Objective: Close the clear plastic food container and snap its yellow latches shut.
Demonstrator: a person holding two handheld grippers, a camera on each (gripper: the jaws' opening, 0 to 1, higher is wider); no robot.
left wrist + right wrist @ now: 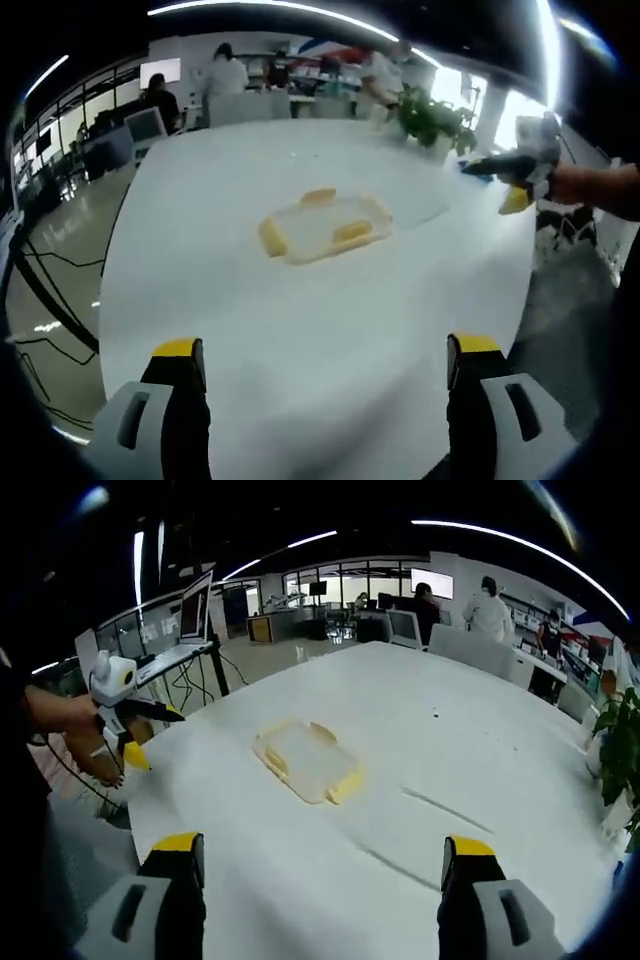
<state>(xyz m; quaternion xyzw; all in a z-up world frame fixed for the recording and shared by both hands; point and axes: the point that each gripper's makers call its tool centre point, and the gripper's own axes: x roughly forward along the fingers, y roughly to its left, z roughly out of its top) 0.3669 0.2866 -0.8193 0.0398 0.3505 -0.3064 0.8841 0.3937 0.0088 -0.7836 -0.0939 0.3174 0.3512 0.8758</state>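
Observation:
The clear plastic container (322, 228) lies flat on the white table (300, 330), with its lid resting on it and yellow latches (272, 237) around its sides. From the other side I see the container (305, 761) with a yellow latch (346, 784) at its near corner. My left gripper (325, 362) is open, jaws wide apart, well short of the container. My right gripper (315, 858) is open too, also short of it. The right gripper (515, 170) shows at the table's right edge in the left gripper view, and the left gripper (125, 720) at the left edge in the right gripper view.
A potted plant (432, 117) stands at the table's far end, and the plant (618, 745) shows at the right in the right gripper view. Several people (222, 72) sit at desks with monitors (146, 125) beyond the table. A laptop stand (190, 620) is off to the left.

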